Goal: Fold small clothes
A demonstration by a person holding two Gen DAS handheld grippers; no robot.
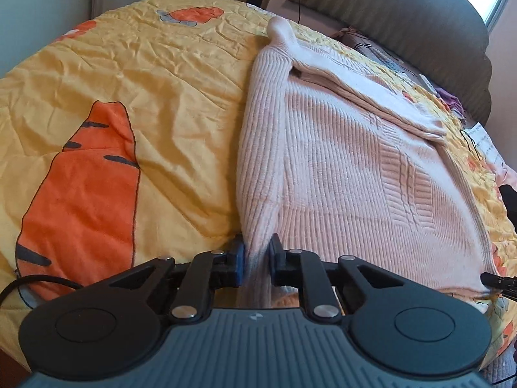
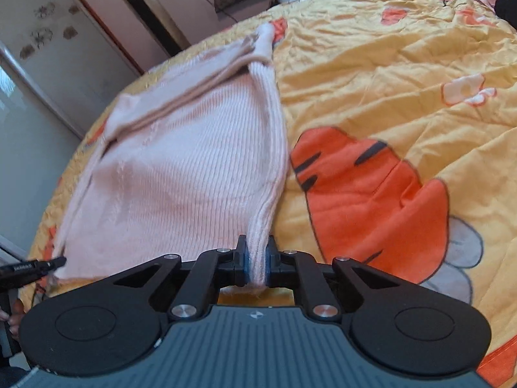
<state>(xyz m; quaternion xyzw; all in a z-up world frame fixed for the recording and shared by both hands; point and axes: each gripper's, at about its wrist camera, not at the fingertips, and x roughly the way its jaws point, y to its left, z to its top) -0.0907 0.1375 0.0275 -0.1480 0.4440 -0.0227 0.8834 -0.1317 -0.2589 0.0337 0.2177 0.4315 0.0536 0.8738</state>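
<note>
A pale pink ribbed knit sweater (image 1: 355, 168) lies flat on the bed, with a sleeve folded across its far part. In the left wrist view my left gripper (image 1: 257, 253) is shut on the sweater's near left corner, a bunched fold pinched between the blue pads. In the right wrist view the sweater (image 2: 181, 168) stretches away to the left, and my right gripper (image 2: 257, 257) is shut on its near right corner. Each view shows the other gripper's tip at the opposite hem corner: the right gripper (image 1: 497, 281) and the left gripper (image 2: 32, 268).
The yellow quilt (image 1: 145, 74) with orange carrot prints covers the bed. A padded brown headboard (image 1: 420, 22), small clutter and a thin black cable (image 1: 468, 142) lie beyond the sweater. A wardrobe (image 2: 58, 58) stands past the bed's edge. A person's hand (image 2: 13, 320) shows at lower left.
</note>
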